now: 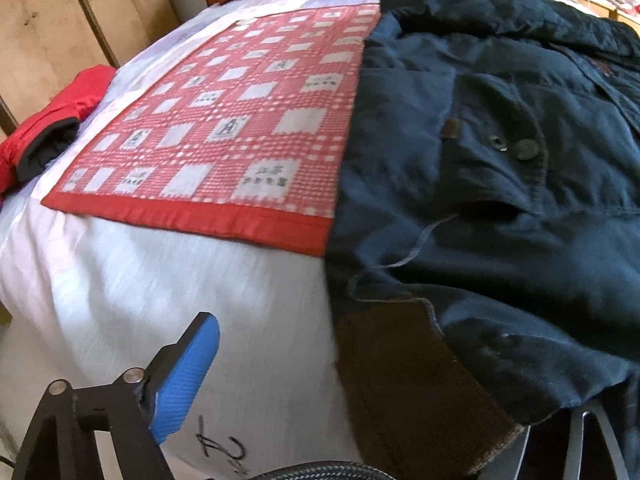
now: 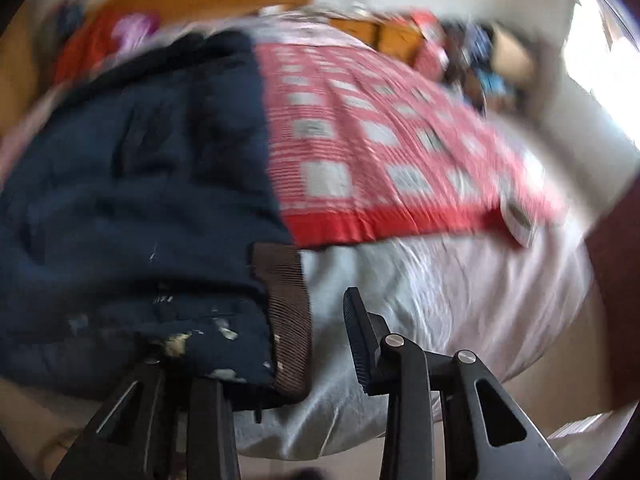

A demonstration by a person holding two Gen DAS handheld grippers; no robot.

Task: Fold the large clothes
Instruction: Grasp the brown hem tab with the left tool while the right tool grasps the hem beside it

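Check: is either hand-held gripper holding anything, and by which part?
Cannot be told. The jacket hem lies between both grippers' fingers, near its brown ribbed cuff, but no pad visibly presses it.

Bed [image 1: 120, 280] in white sheet, red checked mat [image 1: 224, 128] across it. Wooden panels [image 1: 48, 20] behind. Bright window [image 2: 608, 68] beyond bed's far corner.

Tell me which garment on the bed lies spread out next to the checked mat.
The dark navy jacket with the brown ribbed hem. It lies flat over the mat's edge, while the red garments sit bunched at the bed's far sides.
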